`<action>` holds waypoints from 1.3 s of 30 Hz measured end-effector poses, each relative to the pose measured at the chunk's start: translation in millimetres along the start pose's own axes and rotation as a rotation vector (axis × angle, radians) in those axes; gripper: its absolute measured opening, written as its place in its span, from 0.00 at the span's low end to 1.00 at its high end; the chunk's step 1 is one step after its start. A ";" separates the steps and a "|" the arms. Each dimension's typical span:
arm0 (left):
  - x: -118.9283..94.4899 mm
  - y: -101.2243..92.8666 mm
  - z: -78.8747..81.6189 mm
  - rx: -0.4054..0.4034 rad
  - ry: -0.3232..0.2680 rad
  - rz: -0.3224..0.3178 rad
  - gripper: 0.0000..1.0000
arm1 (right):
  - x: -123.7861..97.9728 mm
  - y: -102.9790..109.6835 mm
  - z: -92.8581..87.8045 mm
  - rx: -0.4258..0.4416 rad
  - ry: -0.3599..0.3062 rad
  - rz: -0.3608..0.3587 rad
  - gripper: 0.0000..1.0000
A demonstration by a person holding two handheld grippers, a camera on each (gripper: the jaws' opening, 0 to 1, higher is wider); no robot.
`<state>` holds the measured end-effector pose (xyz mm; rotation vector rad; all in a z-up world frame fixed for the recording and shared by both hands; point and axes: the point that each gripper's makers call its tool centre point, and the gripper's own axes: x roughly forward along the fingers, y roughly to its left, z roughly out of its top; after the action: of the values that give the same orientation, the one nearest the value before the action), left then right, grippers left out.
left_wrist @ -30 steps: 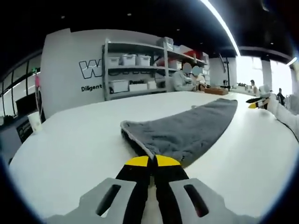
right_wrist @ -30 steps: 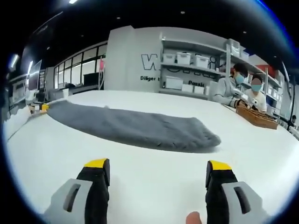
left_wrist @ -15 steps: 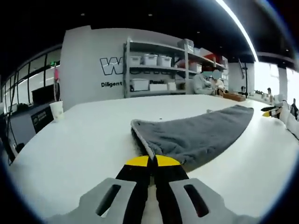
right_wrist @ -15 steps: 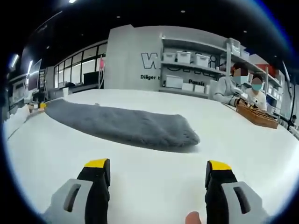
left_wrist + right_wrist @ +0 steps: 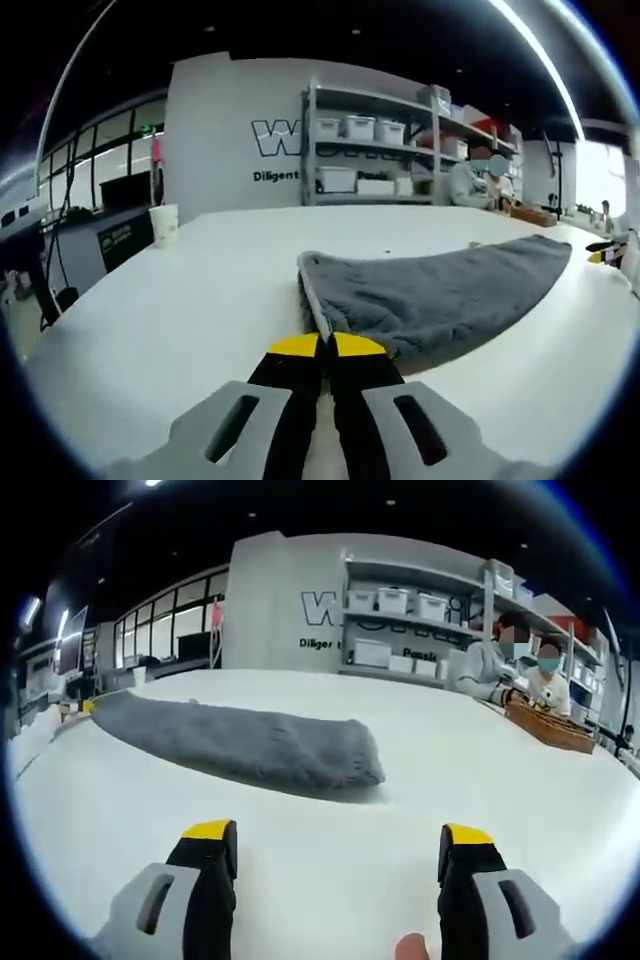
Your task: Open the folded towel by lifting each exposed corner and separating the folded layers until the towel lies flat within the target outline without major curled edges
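Observation:
A grey towel (image 5: 440,295) lies folded on the white table (image 5: 170,310). In the left gripper view its near corner runs straight into my left gripper (image 5: 322,346), whose yellow-tipped jaws are shut on it. The towel stretches away to the right, where the other gripper's yellow tips (image 5: 603,247) peek in at the edge. In the right gripper view the towel (image 5: 240,745) is a long low band ahead and to the left. My right gripper (image 5: 338,833) hovers over bare table short of it, jaws wide open with nothing between them.
A paper cup (image 5: 163,225) stands near the table's far left edge. Metal shelves with white bins (image 5: 375,155) line the back wall. Two people (image 5: 520,670) sit at the far right by a wooden tray (image 5: 553,730).
In the right gripper view the towel's right end has drawn back to the left, so the towel looks shorter. The left gripper view has swung, bringing the cup into sight. The right gripper stays put.

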<state>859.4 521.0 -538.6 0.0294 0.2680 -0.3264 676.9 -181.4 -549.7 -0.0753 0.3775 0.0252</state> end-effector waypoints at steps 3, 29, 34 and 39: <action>-0.5 1.1 -0.6 -0.003 0.001 0.004 0.02 | 0.6 0.4 -1.1 -0.002 0.004 0.003 0.82; 1.3 -2.1 -8.0 -0.063 0.032 -0.021 0.60 | 1.3 0.6 -2.1 0.006 0.005 0.010 0.82; 0.2 -13.7 -5.6 -0.047 0.027 -0.048 0.70 | 1.3 0.2 -1.6 0.008 0.002 0.011 0.82; -0.5 -20.6 -3.2 -0.043 0.010 -0.067 0.82 | 1.5 1.2 -2.2 0.009 0.004 0.014 0.82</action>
<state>851.5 501.9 -541.3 -0.0201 0.2863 -0.3868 677.4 -180.4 -552.4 -0.0643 0.3826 0.0371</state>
